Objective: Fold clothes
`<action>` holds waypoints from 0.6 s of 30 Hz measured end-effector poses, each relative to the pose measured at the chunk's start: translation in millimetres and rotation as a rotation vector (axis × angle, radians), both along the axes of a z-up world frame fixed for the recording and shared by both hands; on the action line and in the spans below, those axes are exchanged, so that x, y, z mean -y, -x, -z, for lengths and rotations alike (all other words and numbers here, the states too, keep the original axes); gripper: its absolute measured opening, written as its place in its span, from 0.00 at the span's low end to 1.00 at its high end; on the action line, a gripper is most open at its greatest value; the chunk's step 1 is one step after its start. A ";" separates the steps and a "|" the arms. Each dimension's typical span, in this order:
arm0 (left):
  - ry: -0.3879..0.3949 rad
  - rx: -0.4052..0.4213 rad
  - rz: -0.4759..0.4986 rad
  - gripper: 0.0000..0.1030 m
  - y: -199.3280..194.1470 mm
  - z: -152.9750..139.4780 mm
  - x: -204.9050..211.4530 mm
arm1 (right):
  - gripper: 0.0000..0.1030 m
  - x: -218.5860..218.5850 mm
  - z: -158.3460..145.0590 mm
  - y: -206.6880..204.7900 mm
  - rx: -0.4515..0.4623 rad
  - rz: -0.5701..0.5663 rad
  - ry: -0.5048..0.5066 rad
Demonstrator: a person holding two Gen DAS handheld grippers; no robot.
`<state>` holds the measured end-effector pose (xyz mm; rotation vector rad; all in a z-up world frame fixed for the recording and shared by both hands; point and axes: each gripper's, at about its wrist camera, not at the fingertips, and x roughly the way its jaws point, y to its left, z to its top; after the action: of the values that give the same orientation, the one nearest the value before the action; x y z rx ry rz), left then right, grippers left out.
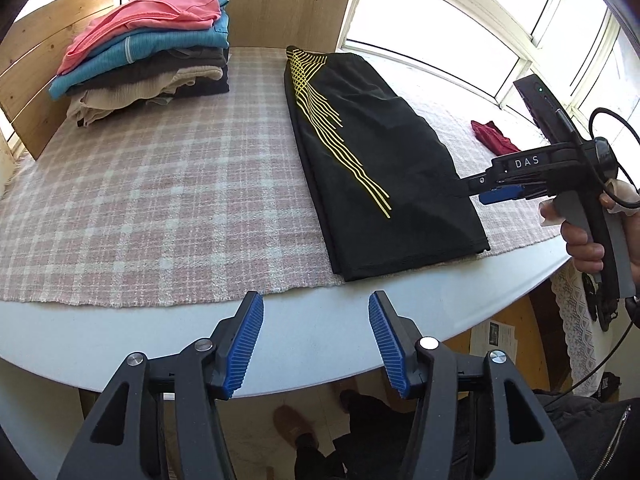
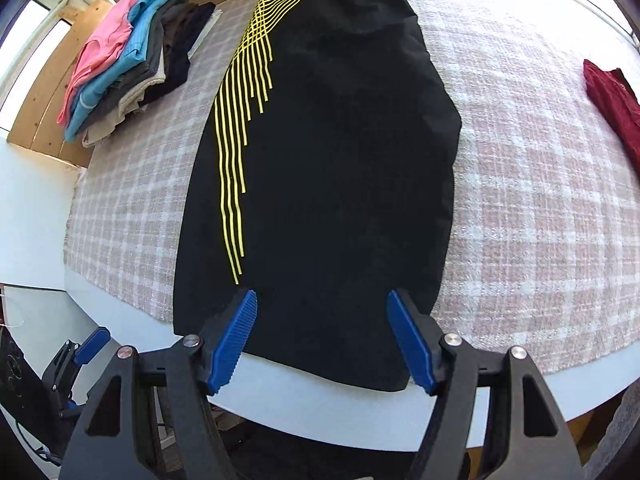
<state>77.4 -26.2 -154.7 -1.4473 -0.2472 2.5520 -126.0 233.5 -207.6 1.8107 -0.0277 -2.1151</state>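
Note:
Black shorts with yellow stripes (image 1: 372,160) lie folded lengthwise on the pink plaid cloth (image 1: 160,184), near hem at the table's front edge; they fill the middle of the right wrist view (image 2: 332,168). My left gripper (image 1: 316,308) is open and empty, above the white table edge just left of the shorts' near hem. My right gripper (image 2: 322,312) is open and empty, hovering over the shorts' near end. In the left wrist view the right gripper (image 1: 476,190) comes in from the right at the shorts' right edge.
A stack of folded clothes (image 1: 148,52), pink on top, sits at the far left of the cloth, also in the right wrist view (image 2: 128,56). A dark red garment (image 1: 492,134) lies at the right by the window (image 2: 612,100). The white table (image 1: 320,336) rim runs along the front.

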 end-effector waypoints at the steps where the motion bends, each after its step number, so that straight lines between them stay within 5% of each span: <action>1: -0.006 0.004 0.005 0.51 0.0 0.4 0.6 | 0.65 -4.0 0.2 -1.6 -0.008 0.014 -0.013; 18: -0.008 0.036 0.127 0.51 22.1 -7.4 -21.0 | 0.65 -31.4 5.0 -32.4 -0.077 -0.033 -0.034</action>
<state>55.3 -5.3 -147.3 -1.4583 -0.1650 2.4243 -93.6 264.9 -212.6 1.7354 0.0583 -2.1724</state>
